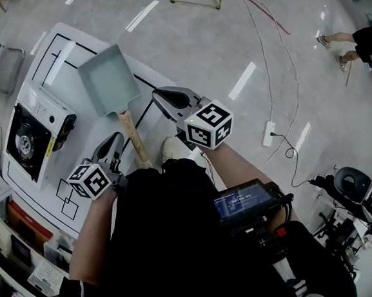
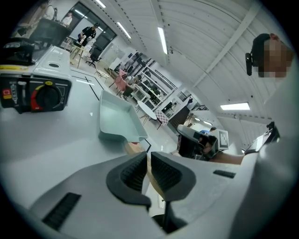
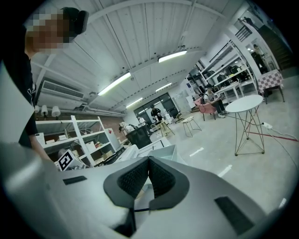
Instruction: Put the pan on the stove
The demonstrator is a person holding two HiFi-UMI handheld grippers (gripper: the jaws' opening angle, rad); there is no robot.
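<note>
A pale green rectangular pan (image 1: 109, 79) with a wooden handle (image 1: 133, 137) lies on the white table (image 1: 67, 48), to the right of the portable gas stove (image 1: 33, 135). My left gripper (image 1: 117, 140) hangs just left of the handle's near end. In the left gripper view its jaws (image 2: 148, 161) stand a narrow slit apart with nothing pressed between them. The handle (image 2: 133, 148) and pan (image 2: 117, 119) lie just ahead, the stove's knob (image 2: 44, 95) to the left. My right gripper (image 1: 156, 94) hovers right of the pan, shut and empty (image 3: 148, 161).
Black lines mark the table top (image 1: 67, 200). Shelves with boxes (image 1: 21, 256) stand below the stove end of the table. A power strip and cables (image 1: 270, 131) lie on the floor to the right. A seated person's legs (image 1: 345, 46) show at far right.
</note>
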